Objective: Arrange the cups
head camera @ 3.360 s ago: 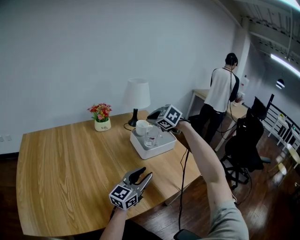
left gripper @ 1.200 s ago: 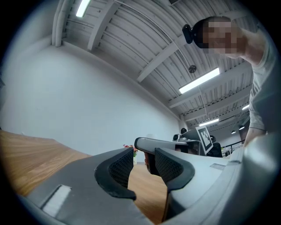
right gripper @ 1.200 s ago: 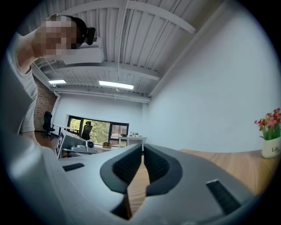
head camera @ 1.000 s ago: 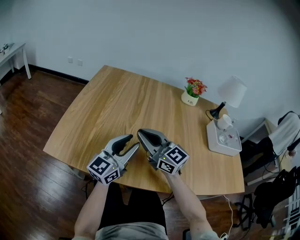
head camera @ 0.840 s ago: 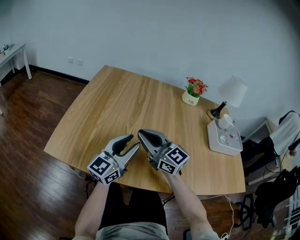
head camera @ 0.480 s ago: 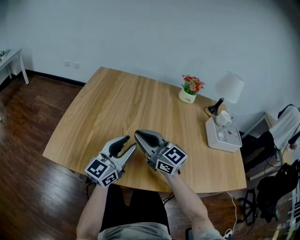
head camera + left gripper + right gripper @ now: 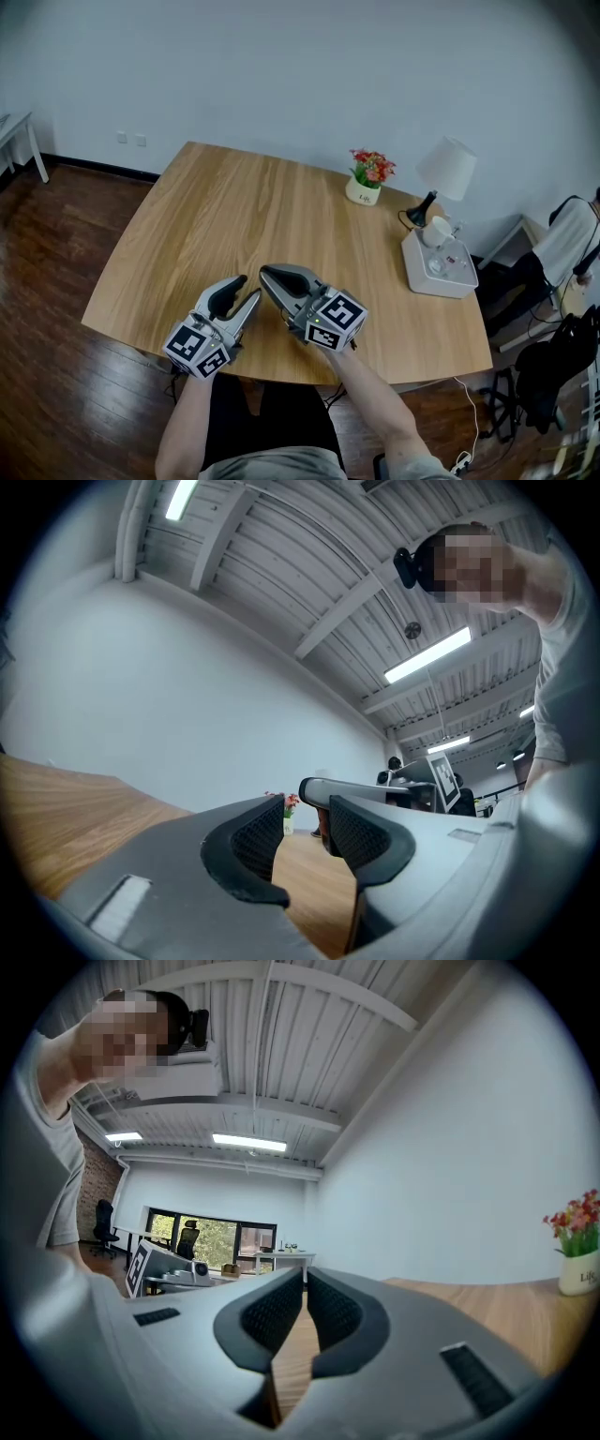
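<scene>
Well apart from the tray (image 7: 441, 281), seemingly between steps.
Right gripper (image 7: 266, 273) closed, left gripper (image 7: 246, 287) ajar, both empty; the white cup (image 7: 436, 231) needs a long reach.

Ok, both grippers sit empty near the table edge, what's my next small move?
Probably reach the right gripper toward the white tray at the far right of the table, opening it on the way: it is shut on nothing, and the white cup stands there.

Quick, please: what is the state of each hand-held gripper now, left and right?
Left hand-held gripper: open, nothing between the jaws.
Right hand-held gripper: closed, holding nothing.
</scene>
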Demonstrator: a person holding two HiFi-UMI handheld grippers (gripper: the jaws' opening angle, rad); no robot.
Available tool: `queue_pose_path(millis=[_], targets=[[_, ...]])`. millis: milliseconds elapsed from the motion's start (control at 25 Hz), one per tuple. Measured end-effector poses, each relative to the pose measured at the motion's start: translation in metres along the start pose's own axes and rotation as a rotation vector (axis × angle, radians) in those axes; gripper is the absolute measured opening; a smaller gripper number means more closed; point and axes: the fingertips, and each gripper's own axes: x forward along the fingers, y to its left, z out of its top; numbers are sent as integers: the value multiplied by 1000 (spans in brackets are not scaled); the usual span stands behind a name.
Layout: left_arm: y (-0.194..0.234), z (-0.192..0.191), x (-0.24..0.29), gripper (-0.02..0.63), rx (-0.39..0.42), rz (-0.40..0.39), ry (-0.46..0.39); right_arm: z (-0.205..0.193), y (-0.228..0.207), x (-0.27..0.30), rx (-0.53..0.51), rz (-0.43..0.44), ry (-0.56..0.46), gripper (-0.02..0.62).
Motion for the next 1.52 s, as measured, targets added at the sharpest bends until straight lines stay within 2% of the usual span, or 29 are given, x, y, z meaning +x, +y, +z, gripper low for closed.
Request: queue_pose_path(millis=[160,880,1320,1520], targets=[[3,4,-1,146,-25,1,-19,1,2,1,-3,4,2,12],[-5,-3,-1,146,-33,-20,15,13,3,-22,-29,-33,-25,12],[-37,-3,20,146,-33,-93,40,30,-14,-97,-57,-166,-46,12],[-81,-10,52,146,-79,-192,41,34,-22,-144,-67,-248,-45,12]])
